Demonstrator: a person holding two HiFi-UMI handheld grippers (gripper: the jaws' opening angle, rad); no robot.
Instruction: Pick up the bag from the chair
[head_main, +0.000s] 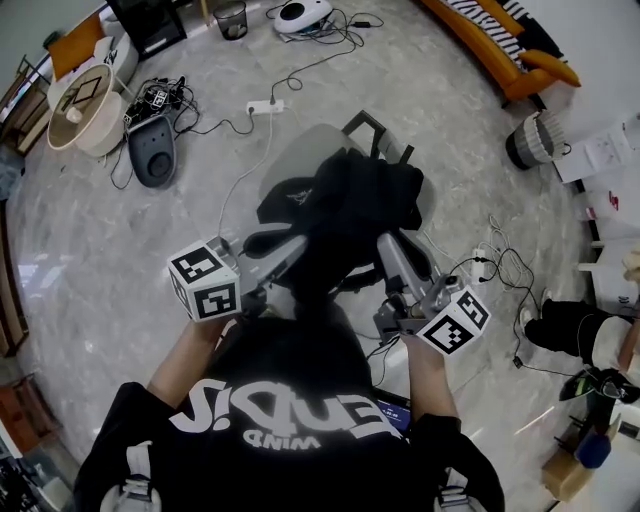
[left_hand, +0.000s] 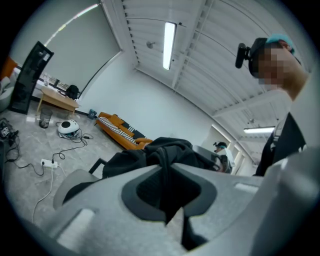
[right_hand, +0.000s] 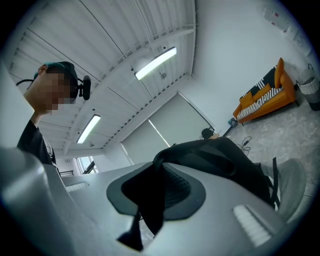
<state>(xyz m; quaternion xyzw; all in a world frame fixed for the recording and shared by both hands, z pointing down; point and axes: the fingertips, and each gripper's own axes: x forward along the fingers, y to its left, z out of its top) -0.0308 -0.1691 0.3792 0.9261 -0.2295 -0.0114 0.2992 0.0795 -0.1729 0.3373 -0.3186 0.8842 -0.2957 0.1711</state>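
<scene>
Bag (head_main: 345, 205) fabric is pinched in both tools: our left tool (left_hand: 167, 187) is almost closed on a dark fold, and our right tool (right_hand: 152, 187) is almost closed on a strap. We judge the lift goes best with the 2 tools rising level together, so neither pinch slips or snags. The bag sits bunched over the grey chair (head_main: 300, 150), just ahead of the tools and between them.

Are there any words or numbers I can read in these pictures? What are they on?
"WIND": small white print on the person's shirt, upside down.
Big white letters beside it: creased, unsure.
White mark on the bag: too small.
Marker cubes: square patterns, no words.
</scene>
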